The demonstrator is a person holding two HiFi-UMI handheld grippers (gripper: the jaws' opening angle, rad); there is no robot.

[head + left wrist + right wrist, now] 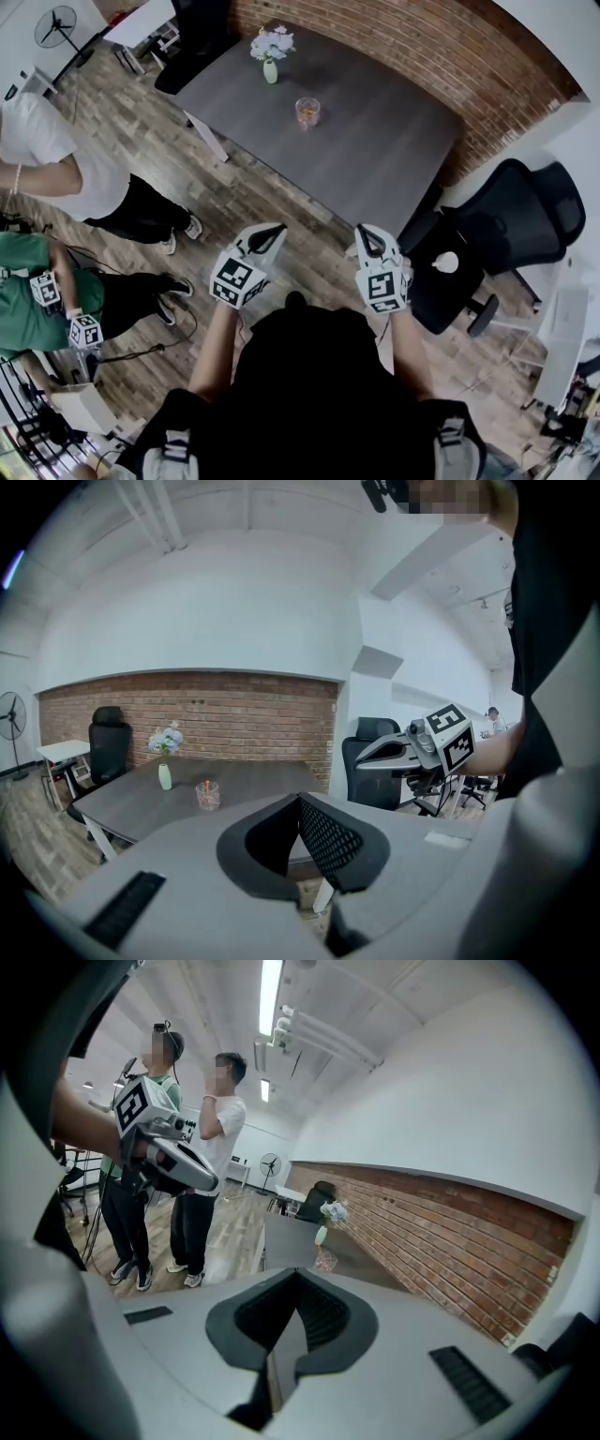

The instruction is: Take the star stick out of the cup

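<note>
A clear glass cup (307,112) stands on the dark grey table (375,141), with something small and orange poking out of it; the star stick's shape is too small to make out. The cup (207,795) also shows far ahead in the left gripper view, and the cup (325,1260) shows in the right gripper view too. My left gripper (272,231) and right gripper (367,232) hang side by side over the wooden floor, well short of the table. Both are shut with nothing in them. The jaws of the left gripper (300,802) meet, as do those of the right gripper (298,1275).
A small vase of pale flowers (270,54) stands behind the cup. A black office chair (511,225) sits at the table's right end and another chair (192,42) at the far left. Two people (56,164) stand on the floor to the left. A brick wall (422,47) runs behind the table.
</note>
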